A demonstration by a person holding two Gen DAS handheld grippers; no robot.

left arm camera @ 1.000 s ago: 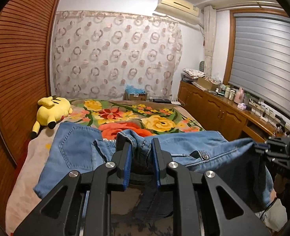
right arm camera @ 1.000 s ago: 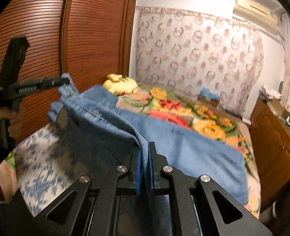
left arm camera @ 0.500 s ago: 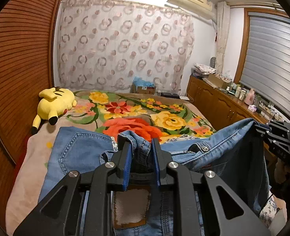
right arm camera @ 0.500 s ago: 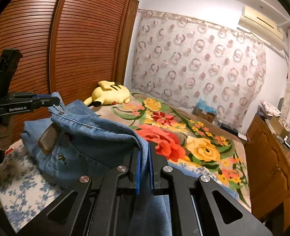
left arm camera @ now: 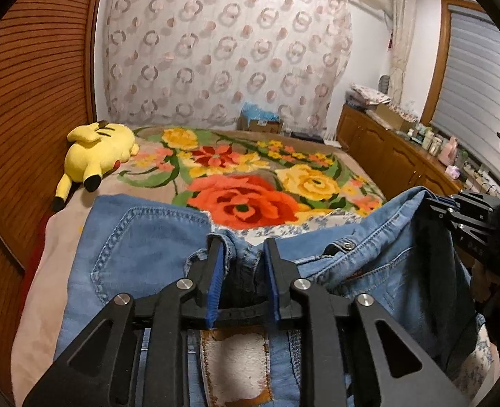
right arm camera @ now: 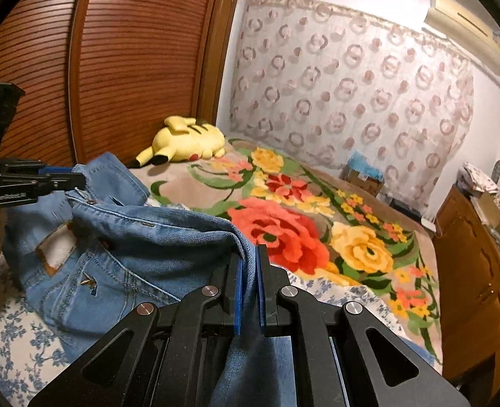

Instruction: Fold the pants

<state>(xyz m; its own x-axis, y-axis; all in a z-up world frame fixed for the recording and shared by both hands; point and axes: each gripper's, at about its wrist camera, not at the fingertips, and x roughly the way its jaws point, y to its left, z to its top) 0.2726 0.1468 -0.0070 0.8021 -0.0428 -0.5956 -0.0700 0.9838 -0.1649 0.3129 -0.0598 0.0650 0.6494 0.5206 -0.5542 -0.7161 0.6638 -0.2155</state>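
Light blue denim pants (left arm camera: 141, 244) hang between my two grippers above the near end of the bed. My left gripper (left arm camera: 241, 247) is shut on a bunched part of the waistband, with the leather label (left arm camera: 236, 366) just below it. My right gripper (right arm camera: 249, 254) is shut on the other side of the waistband (right arm camera: 182, 220). The right gripper also shows at the right edge of the left wrist view (left arm camera: 436, 203). The left gripper shows at the left of the right wrist view (right arm camera: 77, 179). The pants legs are hidden below.
The bed carries a floral blanket (left arm camera: 243, 200) and a blue-flowered sheet (right arm camera: 16, 346) at the near end. A yellow plush toy (left arm camera: 97, 149) lies by the wooden slatted wardrobe (right arm camera: 131, 68). A wooden cabinet (left arm camera: 396, 156) with bottles runs along the right.
Both grippers have pulled the pants toward the near end of the bed and lifted the waistband. The legs have slid off the floral blanket, so more of it shows.
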